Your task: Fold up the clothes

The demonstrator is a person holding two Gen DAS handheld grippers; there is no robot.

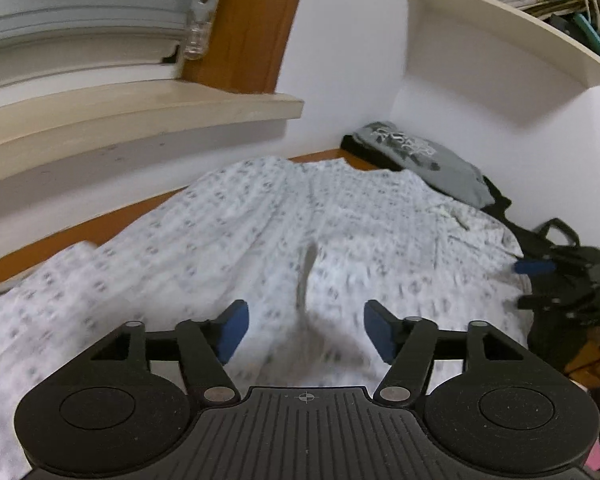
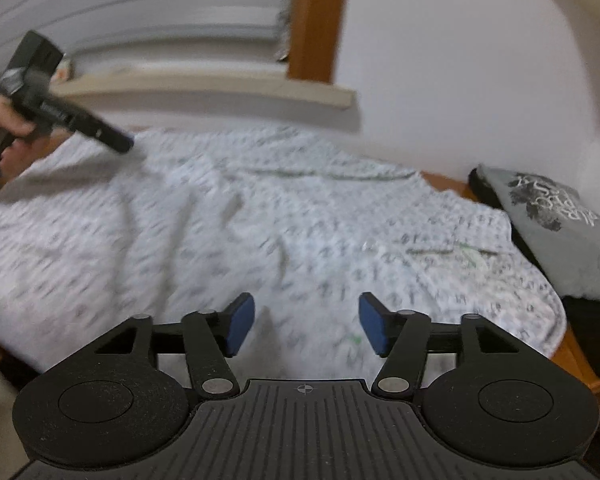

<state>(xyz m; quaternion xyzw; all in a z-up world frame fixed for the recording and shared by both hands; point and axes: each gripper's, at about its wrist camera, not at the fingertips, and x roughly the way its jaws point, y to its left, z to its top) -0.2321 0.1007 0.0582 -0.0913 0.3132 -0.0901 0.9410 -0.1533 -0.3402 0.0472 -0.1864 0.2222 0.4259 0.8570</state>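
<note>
White patterned cotton garment spread flat on brown wooden bench, directly ahead of and below both grippers. We note left gripper and right gripper jaws wide apart, holding nothing. Folded grey printed T-shirt just beside garment's right edge; right gripper nearer it.

Your right gripper hangs over the white patterned garment, its blue pads spread wide with nothing between them. At ten o'clock your hand grips the left gripper above the cloth's far edge. At three o'clock a folded grey printed shirt lies beside the garment.
</note>
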